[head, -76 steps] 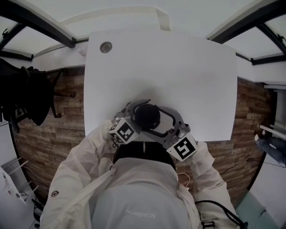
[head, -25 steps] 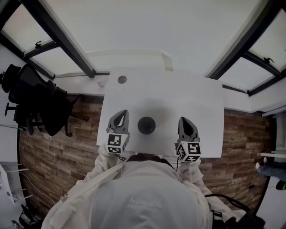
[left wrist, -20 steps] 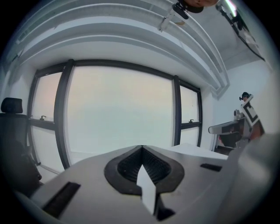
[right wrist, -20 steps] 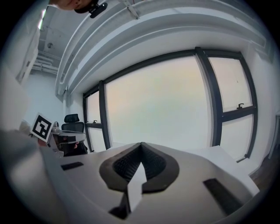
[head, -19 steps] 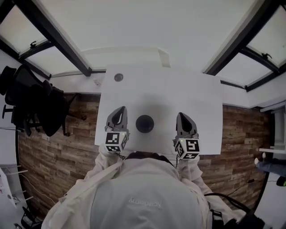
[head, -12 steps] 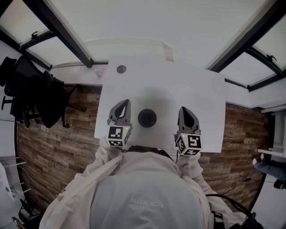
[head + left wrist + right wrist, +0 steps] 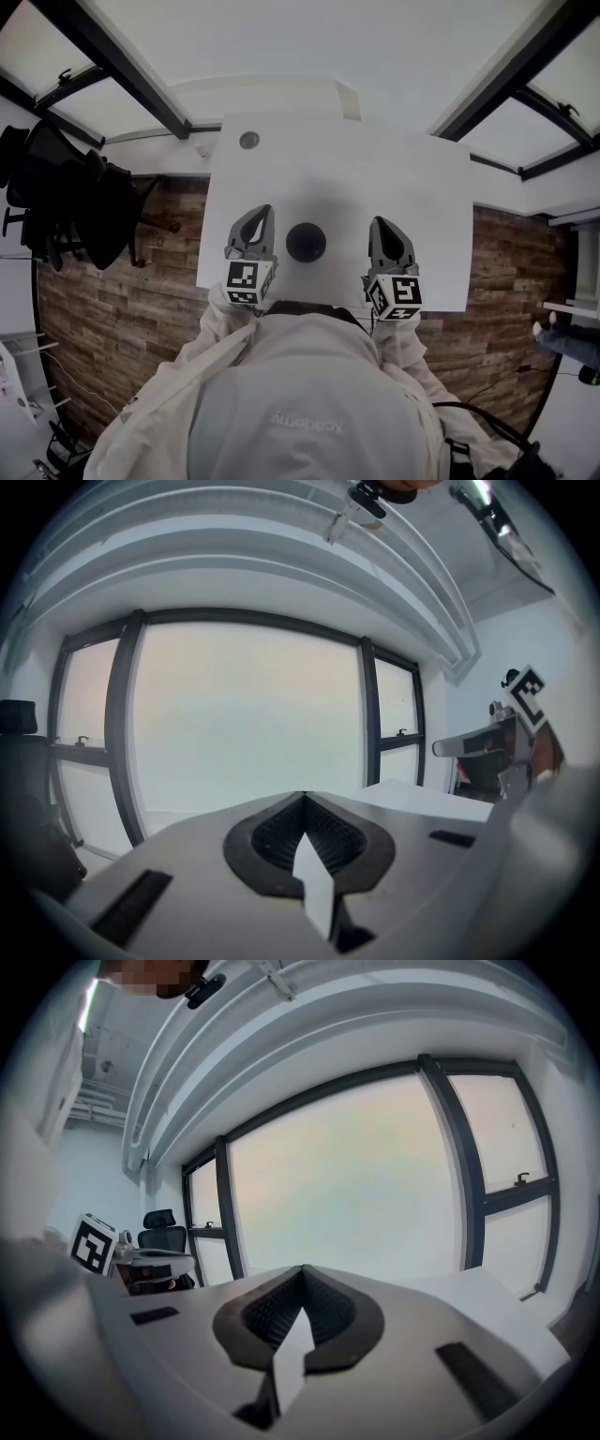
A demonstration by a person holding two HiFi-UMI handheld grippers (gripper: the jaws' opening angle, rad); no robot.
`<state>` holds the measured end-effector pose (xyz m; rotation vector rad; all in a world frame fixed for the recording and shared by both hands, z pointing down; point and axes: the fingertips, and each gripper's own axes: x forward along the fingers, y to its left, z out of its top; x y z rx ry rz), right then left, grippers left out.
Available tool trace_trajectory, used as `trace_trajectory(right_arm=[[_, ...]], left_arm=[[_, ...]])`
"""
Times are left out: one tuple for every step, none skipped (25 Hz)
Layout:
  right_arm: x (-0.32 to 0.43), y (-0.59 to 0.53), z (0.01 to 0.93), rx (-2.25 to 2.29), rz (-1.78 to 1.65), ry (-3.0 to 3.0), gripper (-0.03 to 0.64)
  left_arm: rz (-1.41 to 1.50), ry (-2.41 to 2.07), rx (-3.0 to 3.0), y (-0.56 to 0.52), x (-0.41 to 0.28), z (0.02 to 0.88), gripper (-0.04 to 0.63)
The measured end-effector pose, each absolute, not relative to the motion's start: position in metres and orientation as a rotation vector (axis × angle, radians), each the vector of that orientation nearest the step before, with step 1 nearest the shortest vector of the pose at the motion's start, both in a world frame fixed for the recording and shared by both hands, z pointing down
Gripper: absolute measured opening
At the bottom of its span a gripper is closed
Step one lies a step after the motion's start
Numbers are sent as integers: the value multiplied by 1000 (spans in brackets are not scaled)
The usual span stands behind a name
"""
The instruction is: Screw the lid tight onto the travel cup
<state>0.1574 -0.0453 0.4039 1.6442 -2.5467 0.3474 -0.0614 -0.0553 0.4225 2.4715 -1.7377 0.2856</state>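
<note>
Over the near edge of the white table [image 7: 412,187] we hold the left gripper [image 7: 262,212] and the right gripper [image 7: 381,222] clenched on nothing, jaws together, pointing far. Between them, touching neither, the dark travel cup [image 7: 306,242] stands on the table, nearer the left gripper.

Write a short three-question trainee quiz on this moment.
1. True or false: the left claw grips the cup.
2. Where does the cup stand? A) between the two claws; B) to the left of both; C) off the table.
3. Fill in: the left claw and the right claw are both ____ (open or shut).
Key: 1 false; 2 A; 3 shut.
</note>
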Motion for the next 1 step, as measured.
trace_trajectory(right_arm=[[158, -45, 404, 1643, 346, -2548, 20]], left_arm=[[285, -1737, 2471, -55, -60, 423, 8]])
